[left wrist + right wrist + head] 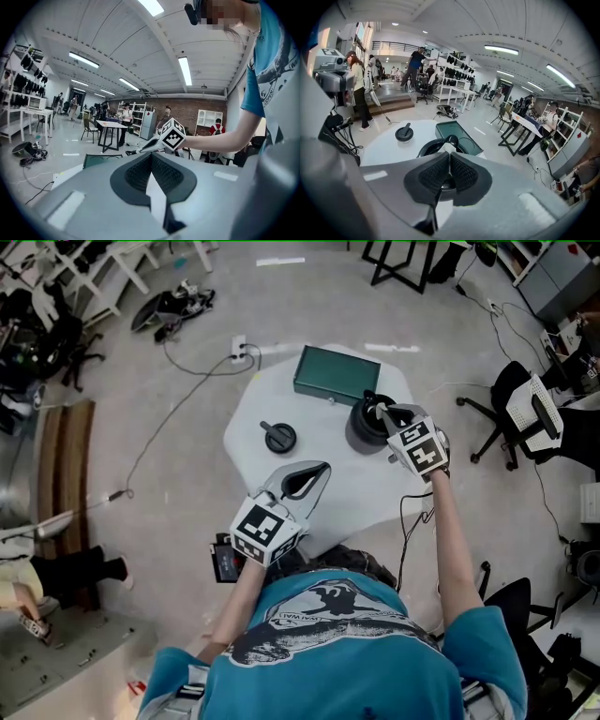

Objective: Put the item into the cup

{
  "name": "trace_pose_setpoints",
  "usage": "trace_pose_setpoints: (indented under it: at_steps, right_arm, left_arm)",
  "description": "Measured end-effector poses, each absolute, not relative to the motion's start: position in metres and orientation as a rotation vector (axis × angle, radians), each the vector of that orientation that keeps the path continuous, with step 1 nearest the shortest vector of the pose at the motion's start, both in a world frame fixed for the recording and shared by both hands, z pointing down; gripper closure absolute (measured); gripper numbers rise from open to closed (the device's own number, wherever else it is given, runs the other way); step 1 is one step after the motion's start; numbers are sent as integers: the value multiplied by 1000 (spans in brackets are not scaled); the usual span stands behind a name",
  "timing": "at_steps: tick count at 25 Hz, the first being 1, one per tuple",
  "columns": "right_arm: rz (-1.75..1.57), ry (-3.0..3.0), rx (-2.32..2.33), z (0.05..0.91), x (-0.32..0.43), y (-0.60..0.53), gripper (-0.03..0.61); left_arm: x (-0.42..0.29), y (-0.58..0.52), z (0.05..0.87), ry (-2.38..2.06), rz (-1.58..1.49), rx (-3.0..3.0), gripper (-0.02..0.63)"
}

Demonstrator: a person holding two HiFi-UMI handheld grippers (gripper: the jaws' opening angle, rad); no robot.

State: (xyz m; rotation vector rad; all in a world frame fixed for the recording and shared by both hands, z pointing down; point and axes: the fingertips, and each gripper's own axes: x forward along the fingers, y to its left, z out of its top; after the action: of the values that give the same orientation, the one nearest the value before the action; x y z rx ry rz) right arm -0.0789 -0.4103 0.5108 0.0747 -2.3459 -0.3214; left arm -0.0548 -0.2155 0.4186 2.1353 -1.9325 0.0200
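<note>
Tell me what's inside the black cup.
Of the black cup only a dark inner wall shows. The right gripper, shut on a white item over it, covers the bottom.

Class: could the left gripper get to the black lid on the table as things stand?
Probably yes. The lid lies alone on bare table just ahead of the left gripper, nothing between; the right gripper holds a white item over the cup, well aside.

No lettering reads clearly anywhere; the small print on the teal T-shirt [375, 657] is too blurred to decipher.
</note>
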Motion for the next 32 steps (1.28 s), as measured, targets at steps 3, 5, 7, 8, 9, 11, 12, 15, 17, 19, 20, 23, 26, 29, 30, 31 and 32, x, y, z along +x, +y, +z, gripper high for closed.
trace_pose_setpoints:
  at_steps: [3,5,7,8,9,11,12,15,17,19,20,23,26,29,30,31,32]
  right_arm:
    - [-374,-2287,52,517,-79,-410,566]
    - [-402,-2253,38,520,-79,-411,565]
    - [-416,-2232,27,523,-79,-412,563]
    - [-419,-2225,24,525,-79,-412,561]
    - [-420,-2220,22,526,-79,-412,558]
    - [-425,-2213,17,528,-80,-413,554]
    - [-427,-2211,15,528,-80,-413,551]
    - [-416,-2209,11,530,-79,-412,545]
    - [-406,-2215,9,531,-79,-413,545]
    - [-398,-2222,3,531,-80,-412,540]
    - [-396,-2225,0,531,-81,-411,538]
    - [-397,-2231,-12,531,-82,-410,523]
    - [-399,-2233,-19,530,-83,-409,506]
    - [-395,-2242,-19,527,-83,-408,502]
    - [-392,-2249,-19,526,-84,-407,502]
    - [-387,-2258,-18,525,-84,-405,500]
    - [-381,-2268,-16,523,-85,-404,500]
  left_arm:
    - [-59,-216,417,-1937,17,2131,609]
    - [-61,-217,416,-1939,13,2129,609]
    - [-61,-219,417,-1937,10,2128,609]
    - [-61,-220,418,-1936,10,2127,609]
    - [-61,-220,419,-1934,11,2126,609]
    - [-61,-221,420,-1933,10,2124,609]
    - [-61,-221,419,-1933,10,2124,609]
    - [-63,-222,419,-1934,8,2123,609]
    - [-63,-224,419,-1934,9,2122,609]
    - [-64,-225,420,-1935,11,2121,609]
    - [-64,-226,420,-1935,12,2120,609]
    - [-64,-228,420,-1934,13,2122,609]
    - [-64,-230,419,-1933,15,2120,609]
    - [-65,-231,419,-1933,15,2120,609]
    - [-65,-231,419,-1933,14,2120,609]
    - [-65,-231,419,-1933,14,2121,609]
    - [-65,-231,419,-1932,15,2121,609]
